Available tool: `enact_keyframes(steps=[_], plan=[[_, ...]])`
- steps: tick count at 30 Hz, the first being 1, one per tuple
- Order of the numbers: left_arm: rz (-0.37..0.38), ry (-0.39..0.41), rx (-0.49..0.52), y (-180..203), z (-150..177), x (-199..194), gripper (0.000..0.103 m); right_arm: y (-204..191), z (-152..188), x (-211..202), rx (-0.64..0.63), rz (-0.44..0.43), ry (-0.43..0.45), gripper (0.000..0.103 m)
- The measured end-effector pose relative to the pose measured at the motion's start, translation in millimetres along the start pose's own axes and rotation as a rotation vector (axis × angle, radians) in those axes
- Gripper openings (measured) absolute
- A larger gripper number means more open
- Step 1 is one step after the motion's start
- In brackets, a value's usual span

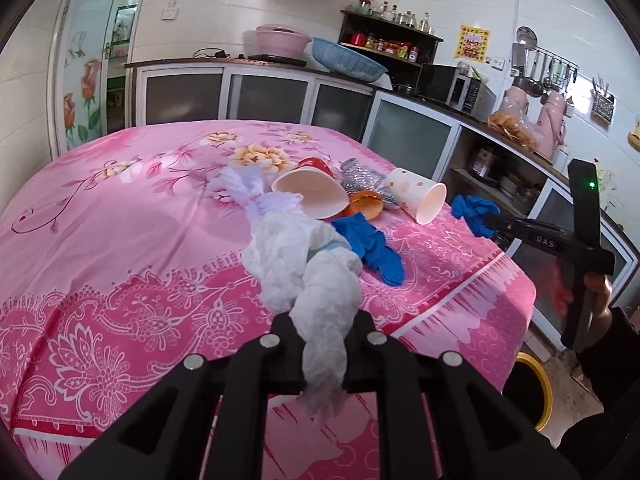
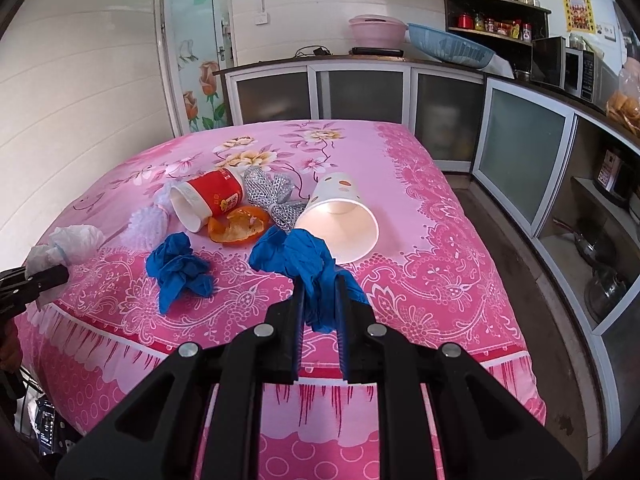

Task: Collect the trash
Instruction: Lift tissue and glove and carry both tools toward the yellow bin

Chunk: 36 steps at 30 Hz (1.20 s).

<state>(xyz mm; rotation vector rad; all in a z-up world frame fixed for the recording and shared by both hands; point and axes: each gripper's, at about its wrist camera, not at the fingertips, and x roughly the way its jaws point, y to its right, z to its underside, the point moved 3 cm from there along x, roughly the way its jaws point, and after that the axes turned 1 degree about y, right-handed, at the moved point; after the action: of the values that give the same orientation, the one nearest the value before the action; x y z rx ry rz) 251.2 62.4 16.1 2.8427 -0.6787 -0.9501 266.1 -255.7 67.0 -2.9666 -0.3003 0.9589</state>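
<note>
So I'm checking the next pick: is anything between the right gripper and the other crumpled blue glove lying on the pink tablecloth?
Nothing on the cloth blocks it, but the right gripper is already shut on a crumpled blue glove. The loose blue glove lies apart to its left on the pink tablecloth, with the orange peel behind it.

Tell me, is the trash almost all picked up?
Not yet. Nothing looks binned so far. The left gripper holds a white wad, the right gripper a blue glove. Another glove, two cups and orange peel remain.
</note>
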Motion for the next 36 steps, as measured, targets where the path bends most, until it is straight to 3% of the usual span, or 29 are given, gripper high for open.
enact_keyframes(steps=[7,19,26,36], plan=[[0.044,0.019,0.017,6,-2,-4,0.010,-2,0,-1,-0.009,-0.006,0.002,0.013],[0.047,0.007,0.036,16,-5,-4,0.010,5,-2,-17,0.010,0.005,0.034,0.013],[0.069,-0.001,0.066,39,-9,-7,0.010,22,-1,-49,0.041,0.039,0.077,0.013],[0.185,-0.033,0.150,102,-9,2,0.010,67,21,-112,0.115,0.148,0.112,0.013]])
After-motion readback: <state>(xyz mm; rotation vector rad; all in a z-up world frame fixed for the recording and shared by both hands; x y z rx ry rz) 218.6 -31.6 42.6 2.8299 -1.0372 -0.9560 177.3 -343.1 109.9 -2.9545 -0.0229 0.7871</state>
